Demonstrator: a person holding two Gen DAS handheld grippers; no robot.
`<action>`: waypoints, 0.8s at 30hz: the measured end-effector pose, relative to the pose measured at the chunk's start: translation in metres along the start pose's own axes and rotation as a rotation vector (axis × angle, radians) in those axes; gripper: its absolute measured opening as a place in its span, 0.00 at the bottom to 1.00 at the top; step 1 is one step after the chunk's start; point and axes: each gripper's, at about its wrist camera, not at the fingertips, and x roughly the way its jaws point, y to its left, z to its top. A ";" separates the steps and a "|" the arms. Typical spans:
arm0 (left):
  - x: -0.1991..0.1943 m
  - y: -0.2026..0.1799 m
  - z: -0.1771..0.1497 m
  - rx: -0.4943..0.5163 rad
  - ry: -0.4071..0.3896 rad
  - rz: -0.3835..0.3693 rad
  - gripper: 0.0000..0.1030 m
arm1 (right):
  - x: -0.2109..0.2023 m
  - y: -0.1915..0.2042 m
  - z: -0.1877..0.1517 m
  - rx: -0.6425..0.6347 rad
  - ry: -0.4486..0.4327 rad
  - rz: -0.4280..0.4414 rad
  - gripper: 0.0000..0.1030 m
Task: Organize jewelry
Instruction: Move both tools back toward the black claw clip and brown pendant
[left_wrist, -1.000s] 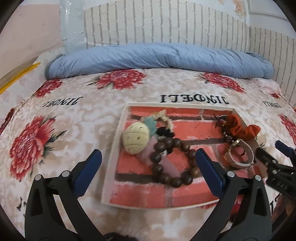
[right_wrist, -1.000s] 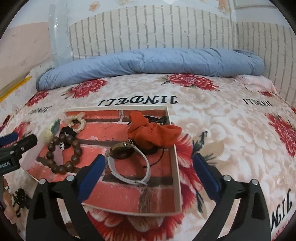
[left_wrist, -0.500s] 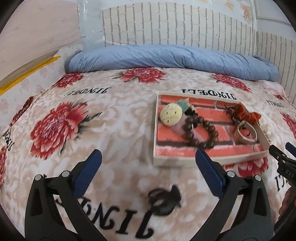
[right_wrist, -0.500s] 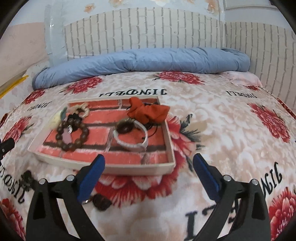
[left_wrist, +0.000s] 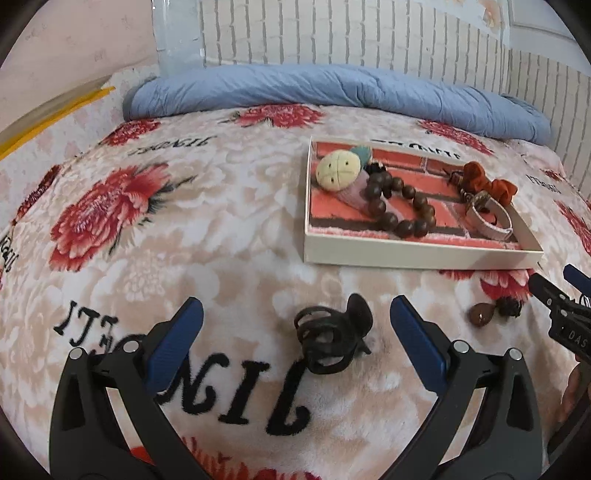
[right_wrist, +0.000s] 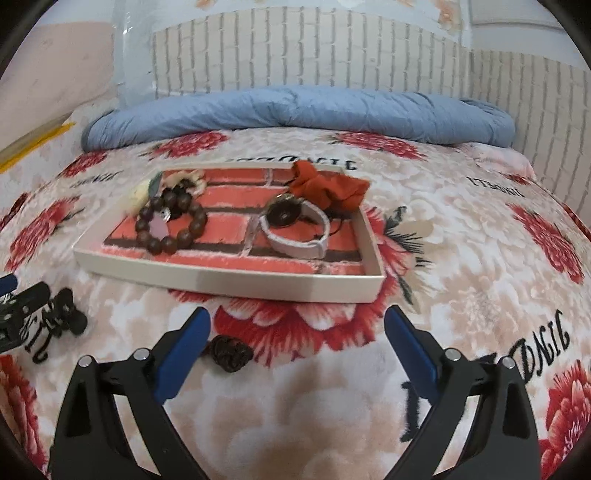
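A shallow white tray with a brick-print floor lies on the floral blanket. It holds a brown bead bracelet, a pineapple-shaped clip, a white-strap watch and an orange scrunchie. A black claw clip lies on the blanket between the open fingers of my left gripper. My right gripper is open and empty, with a small dark brown piece by its left finger.
A rolled blue quilt lies along the far side against a brick-pattern wall. The blanket spreads left of the tray, and right of it in the right wrist view.
Both grippers have pulled back from over the tray toward the near side of the bed. The black claw clip and the small brown piece have come into view.
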 end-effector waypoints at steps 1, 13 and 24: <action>0.002 0.001 -0.001 -0.001 0.002 0.002 0.95 | 0.003 0.002 -0.002 -0.008 0.011 0.000 0.90; 0.020 -0.002 -0.008 0.009 0.044 -0.001 0.95 | 0.016 0.003 -0.008 -0.004 0.051 0.051 0.74; 0.027 -0.002 -0.009 0.011 0.067 -0.027 0.95 | 0.028 0.011 -0.013 -0.023 0.115 0.073 0.61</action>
